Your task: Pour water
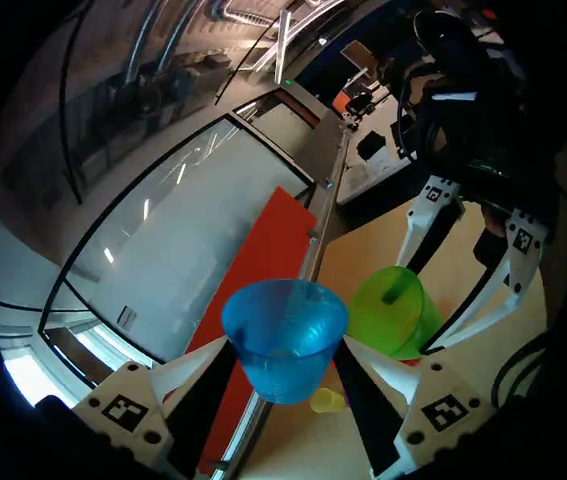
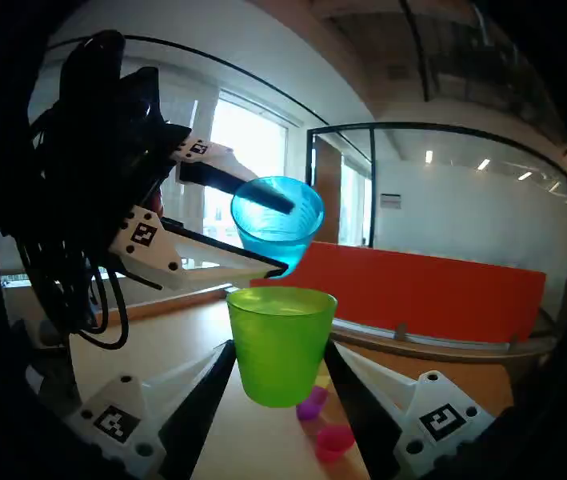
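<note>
A translucent blue cup sits between the fingers of my left gripper, which is shut on it. A green cup is clamped upright in my right gripper, shut on its sides. In the right gripper view the blue cup hangs just above and behind the green cup's rim, held by the left gripper and tipped with its mouth towards the camera. In the left gripper view the green cup lies close to the right, in the right gripper. I cannot make out water in either cup.
A wooden table lies below both cups. Small cups stand on it: purple, pink and yellow. An orange panel and glass walls run behind the table. Black cables hang from the left gripper.
</note>
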Demonstrator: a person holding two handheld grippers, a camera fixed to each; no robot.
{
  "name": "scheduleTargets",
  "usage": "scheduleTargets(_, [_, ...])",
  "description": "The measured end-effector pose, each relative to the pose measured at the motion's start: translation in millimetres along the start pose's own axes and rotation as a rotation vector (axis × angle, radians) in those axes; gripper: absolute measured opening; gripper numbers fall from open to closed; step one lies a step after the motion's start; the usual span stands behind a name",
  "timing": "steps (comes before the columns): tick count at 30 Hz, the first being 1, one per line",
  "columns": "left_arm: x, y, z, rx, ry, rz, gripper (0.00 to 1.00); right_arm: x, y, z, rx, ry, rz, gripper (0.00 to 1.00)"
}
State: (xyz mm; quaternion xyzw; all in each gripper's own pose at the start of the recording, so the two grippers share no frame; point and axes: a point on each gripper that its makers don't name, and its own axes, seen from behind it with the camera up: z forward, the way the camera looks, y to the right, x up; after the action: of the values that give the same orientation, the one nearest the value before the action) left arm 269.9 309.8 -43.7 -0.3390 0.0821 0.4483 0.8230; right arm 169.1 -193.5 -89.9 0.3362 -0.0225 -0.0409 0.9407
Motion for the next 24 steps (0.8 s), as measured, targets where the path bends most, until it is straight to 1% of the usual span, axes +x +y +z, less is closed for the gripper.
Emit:
scheduleTargets(9, [3.4, -0.7, 0.9, 0.001, 0.005, 0.018, 0.81, 1.5, 1.1, -0.6, -0.002, 0.003, 0.0, 0.84])
scheduleTargets(24, [8.6, -1.6, 3.0, 0.002, 0.009, 0.077, 0.81, 2.6, 3.1, -0.3, -0.006, 0.006, 0.002, 0.84])
